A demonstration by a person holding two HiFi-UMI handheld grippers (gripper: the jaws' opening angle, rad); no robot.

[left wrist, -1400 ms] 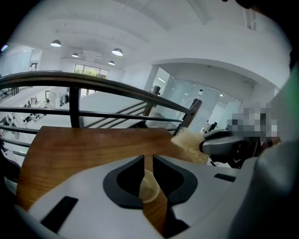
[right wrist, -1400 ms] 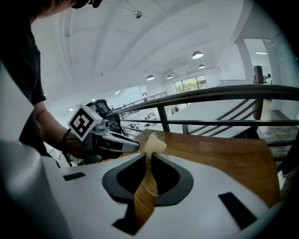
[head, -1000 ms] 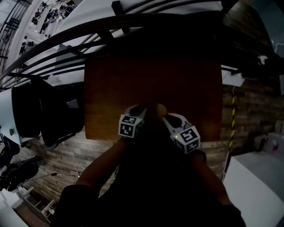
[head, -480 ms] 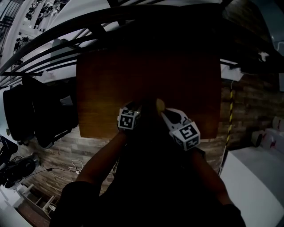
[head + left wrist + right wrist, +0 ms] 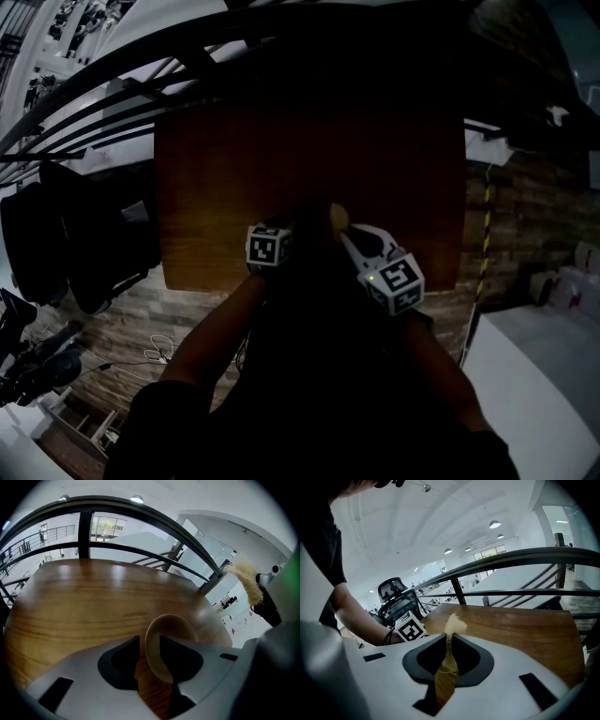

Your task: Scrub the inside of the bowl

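Bowl: a wooden bowl [image 5: 171, 637] stands on the brown wooden surface [image 5: 79, 602], near the edge on the person's side. In the left gripper view its hollow opens upward and to the right. In the head view it is too dark to make out.
Left gripper: the left gripper [image 5: 150, 640] points steeply down, and its jaws stand wide apart with the near wall of the bowl between them. The jaws have just been opening and then closing a little. The wall lies against the right pad, but the hold looks loose and not clamped.
Scrubber: a straw-coloured, fibrous scrubber [image 5: 453, 625] shows its tuft above the jaws of the other gripper, over the surface [image 5: 520, 625]. The left gripper view shows it [image 5: 247, 581] high at the right, apart from the bowl.
Right gripper: the right gripper [image 5: 449, 641] is clenched on the lower strand of the scrubber.
Marker cubes: in the head view the left cube [image 5: 265, 249] and the right cube [image 5: 398, 281] are close together at the near edge of the surface [image 5: 281, 159]. The pale tip of the scrubber [image 5: 338, 217] shows between them.
Arm: the person's forearm [image 5: 356, 616] reaches to the left cube [image 5: 408, 631].
Around: a black chair [image 5: 396, 597] stands behind the arm. A dark railing [image 5: 84, 527] runs beyond the far edge of the surface.
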